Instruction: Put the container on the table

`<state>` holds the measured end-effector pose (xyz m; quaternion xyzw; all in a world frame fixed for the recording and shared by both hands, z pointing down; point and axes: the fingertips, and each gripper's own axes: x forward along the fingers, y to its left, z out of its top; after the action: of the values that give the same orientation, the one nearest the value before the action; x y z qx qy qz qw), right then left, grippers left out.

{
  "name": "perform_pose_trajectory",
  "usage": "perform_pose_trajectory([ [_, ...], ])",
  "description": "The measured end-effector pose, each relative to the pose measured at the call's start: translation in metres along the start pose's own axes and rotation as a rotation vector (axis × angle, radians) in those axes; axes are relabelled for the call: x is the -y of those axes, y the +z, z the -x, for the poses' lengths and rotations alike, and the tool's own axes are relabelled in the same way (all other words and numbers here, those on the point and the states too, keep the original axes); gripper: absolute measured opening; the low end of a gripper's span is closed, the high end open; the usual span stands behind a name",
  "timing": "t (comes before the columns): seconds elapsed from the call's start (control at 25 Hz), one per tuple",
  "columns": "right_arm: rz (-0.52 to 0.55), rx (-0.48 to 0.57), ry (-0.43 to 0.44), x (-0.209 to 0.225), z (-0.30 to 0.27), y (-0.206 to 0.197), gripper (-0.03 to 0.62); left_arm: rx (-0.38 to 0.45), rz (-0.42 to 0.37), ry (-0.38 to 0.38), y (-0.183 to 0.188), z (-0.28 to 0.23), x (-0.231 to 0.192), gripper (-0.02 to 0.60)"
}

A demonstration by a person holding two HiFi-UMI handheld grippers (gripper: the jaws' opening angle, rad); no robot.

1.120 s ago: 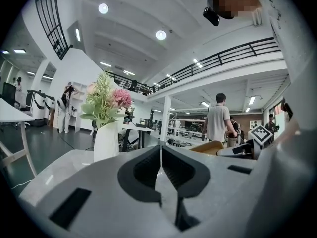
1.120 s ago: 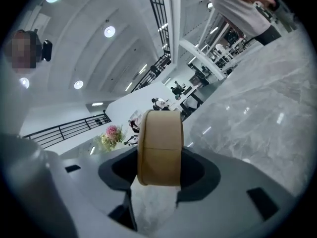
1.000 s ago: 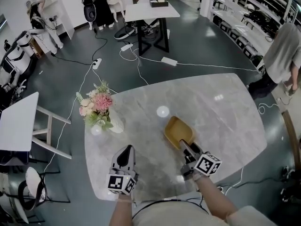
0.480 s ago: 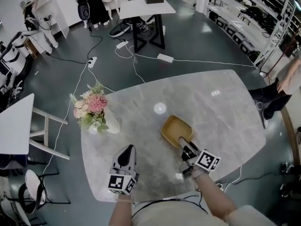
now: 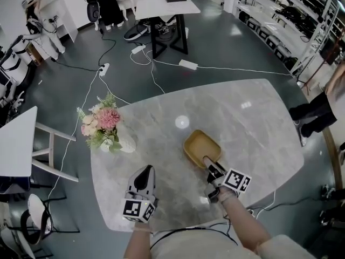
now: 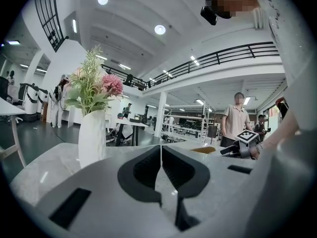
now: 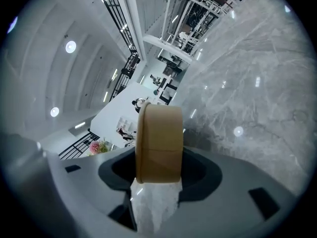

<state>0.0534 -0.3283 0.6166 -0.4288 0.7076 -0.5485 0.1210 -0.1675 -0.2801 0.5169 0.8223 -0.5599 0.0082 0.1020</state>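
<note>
A tan, shallow rectangular container lies low over the grey marble table, right of its middle. My right gripper is shut on the container's near rim. In the right gripper view, that rim stands edge-on between the two dark pads of the right gripper. I cannot tell whether the container's base touches the tabletop. My left gripper hovers by the table's near-left part, with its jaws pressed together and nothing in them. The left gripper looks across the table to the container.
A white vase of pink flowers stands at the table's left edge, and the vase is close to my left gripper. On the floor beyond are cables, a small black-legged table, a white table at left, and a person at right.
The right gripper has rolled and sunk a little, so the container now sits flatter and lower over the table. The left gripper has stayed put.
</note>
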Motion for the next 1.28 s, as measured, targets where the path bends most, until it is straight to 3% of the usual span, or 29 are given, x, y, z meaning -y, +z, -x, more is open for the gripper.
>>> perform_pose_trajectory([
  [0.48, 0.037, -0.097, -0.102, 0.012, -0.005, -0.006, 0.318, -0.008, 0.003, -0.003, -0.003, -0.003, 0.002, 0.012],
  [0.72, 0.142, -0.250, -0.088, 0.008, -0.005, -0.025, 0.361, -0.007, 0.018, -0.002, -0.002, -0.003, 0.003, 0.012],
  [1.0, 0.316, -0.443, -0.109, 0.011, -0.001, -0.054, 0.367, -0.009, 0.021, -0.006, -0.002, -0.004, 0.003, 0.012],
  [1.28, 0.319, -0.516, -0.127, 0.015, 0.005, -0.066, 0.367, -0.010, 0.029, -0.004, -0.001, -0.003, 0.005, 0.011],
])
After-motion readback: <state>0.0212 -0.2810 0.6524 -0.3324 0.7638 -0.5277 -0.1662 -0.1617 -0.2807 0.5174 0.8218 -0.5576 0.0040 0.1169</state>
